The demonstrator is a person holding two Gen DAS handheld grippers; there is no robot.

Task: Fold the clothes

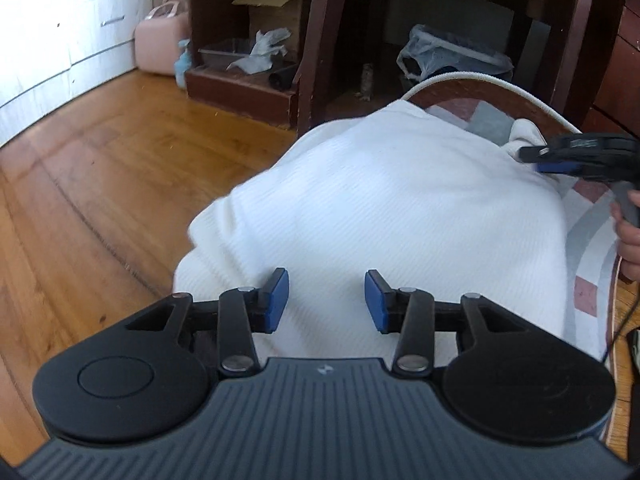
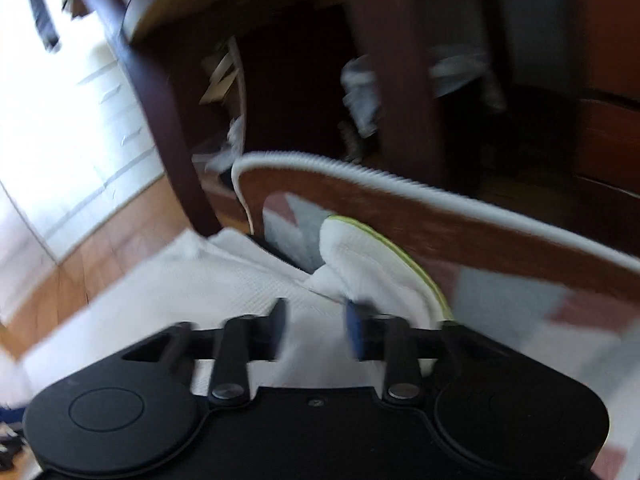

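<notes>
Showing only in the right view: garment's (image 2: 248, 280) green-edged cuff (image 2: 384, 256).

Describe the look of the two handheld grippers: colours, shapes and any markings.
The left gripper has a ribbed grey body with a small pale logo, two round black discs, black linkage arms with silver pivot pins, and blue pads on black fingers. The right gripper has the same build, blurred here; from the left wrist view it shows a grey handle, with a thin dark cable hanging nearby.

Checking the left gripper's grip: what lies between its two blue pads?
Only the white garment beneath, unpinched; the left gripper stands open over it, as the left wrist view shows.
</notes>
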